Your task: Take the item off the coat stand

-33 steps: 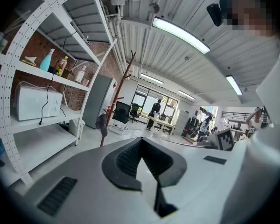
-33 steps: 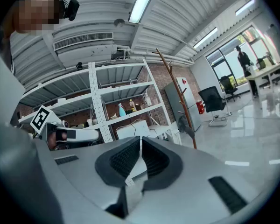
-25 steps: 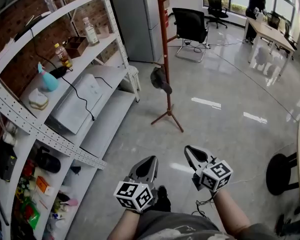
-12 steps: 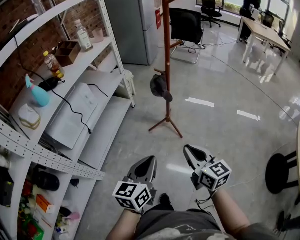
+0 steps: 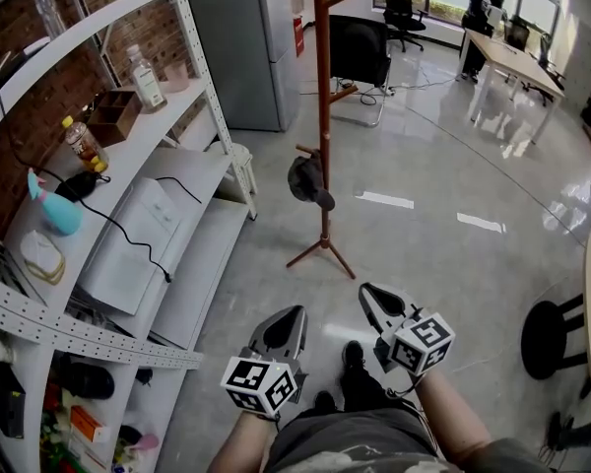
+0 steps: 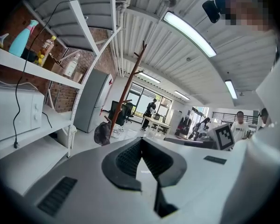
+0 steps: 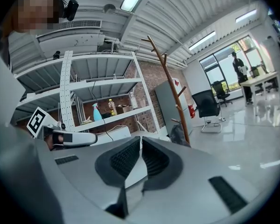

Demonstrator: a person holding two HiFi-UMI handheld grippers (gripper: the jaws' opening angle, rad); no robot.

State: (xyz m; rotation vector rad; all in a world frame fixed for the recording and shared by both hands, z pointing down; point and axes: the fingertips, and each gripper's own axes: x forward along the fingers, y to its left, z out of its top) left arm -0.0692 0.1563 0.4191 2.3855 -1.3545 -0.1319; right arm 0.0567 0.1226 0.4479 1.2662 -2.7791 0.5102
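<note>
The left hand-held gripper (image 5: 295,314) has its dark ribbed pads pressed together with nothing between them. The right hand-held gripper (image 5: 368,293) is likewise closed and empty, just beside it. Both point across the grey floor towards the tall reddish-brown wooden coat stand (image 5: 322,106), well apart from it. A dark, limp item, perhaps a cap or bag (image 5: 309,179), hangs from a low peg on the stand.

Only the head view shows the stand's splayed feet on the floor and the white metal shelving rack (image 5: 205,87) from above. The right gripper view alone shows the left gripper's marker cube at its side, and the left gripper view alone shows people standing far off to the right.
</note>
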